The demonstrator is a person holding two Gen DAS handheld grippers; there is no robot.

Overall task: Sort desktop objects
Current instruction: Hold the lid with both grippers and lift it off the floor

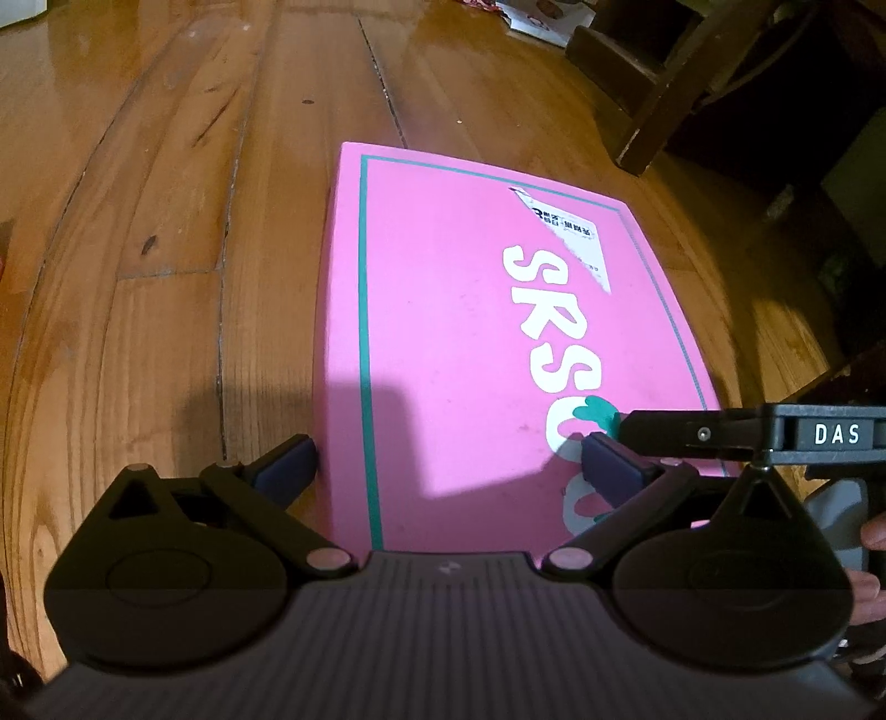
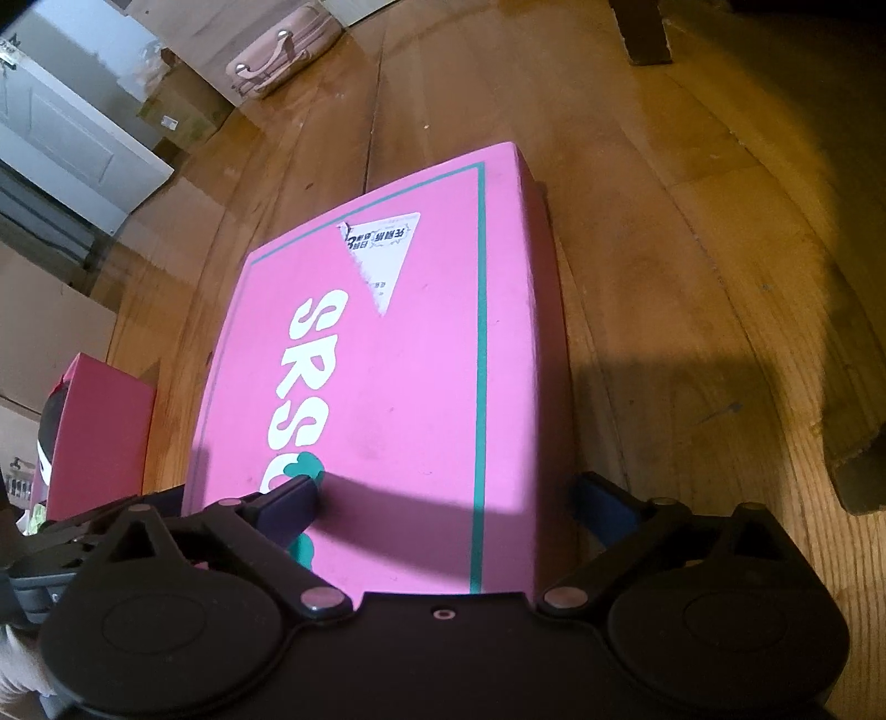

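A flat pink box [image 1: 459,332] with white letters, a teal border and a torn white sticker lies on the wooden floor; it also fills the right wrist view [image 2: 387,376]. My left gripper [image 1: 451,465] is open over the box's near left part: its left finger sits beside the box's left edge, its right finger over the lid. My right gripper [image 2: 459,498] is open over the near right part: its left finger rests over the lid, its right finger is beside the box's right side. The right gripper's finger [image 1: 692,435] reaches in from the right in the left wrist view.
A smaller darker pink box [image 2: 94,437] stands left of the big one. Dark wooden furniture legs [image 1: 664,99] stand at the far right. Cardboard boxes, a white door and a pink case [image 2: 282,50] lie at the far left. Another dark furniture piece [image 2: 853,443] is at the right.
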